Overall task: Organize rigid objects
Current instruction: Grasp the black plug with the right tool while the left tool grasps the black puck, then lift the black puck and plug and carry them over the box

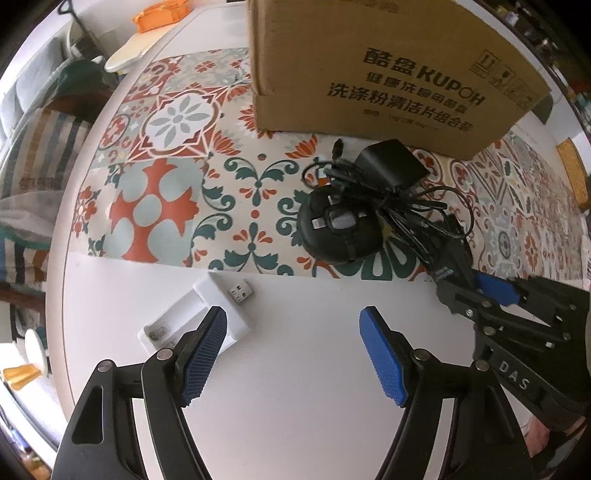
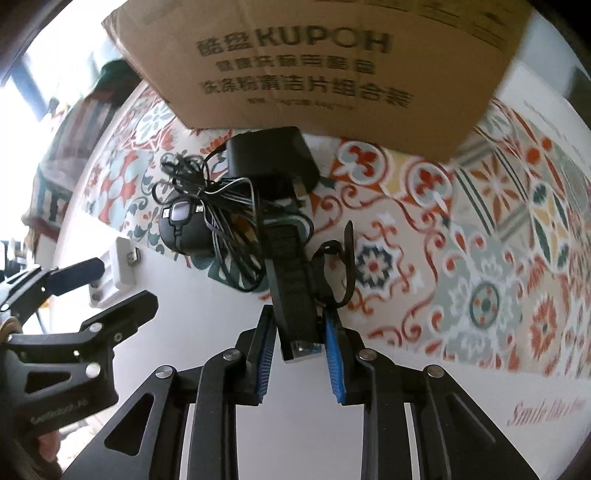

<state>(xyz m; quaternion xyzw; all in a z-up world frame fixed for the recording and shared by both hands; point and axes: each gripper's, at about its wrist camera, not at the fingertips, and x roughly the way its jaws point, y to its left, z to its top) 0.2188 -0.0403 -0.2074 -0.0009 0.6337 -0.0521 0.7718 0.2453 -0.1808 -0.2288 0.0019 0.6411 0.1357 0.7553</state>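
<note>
My right gripper (image 2: 298,315) is shut on a long black bar-shaped device (image 2: 290,280) with a strap loop, at the edge of the patterned mat (image 2: 480,258). The device's far end lies against a tangle of black cables (image 2: 229,221), a round black adapter (image 2: 184,229) and a black power brick (image 2: 269,155). My left gripper (image 1: 291,314) hangs open over the bare white table (image 1: 295,369), nothing between its pads. A white battery charger (image 1: 173,328) lies just beside its left finger. In the left wrist view the right gripper (image 1: 476,291) reaches in from the right.
A large cardboard box (image 1: 388,66) stands on the mat right behind the adapters. An orange item (image 1: 162,14) sits on a surface beyond the table's far-left edge. Striped fabric (image 1: 44,147) lies off the table to the left.
</note>
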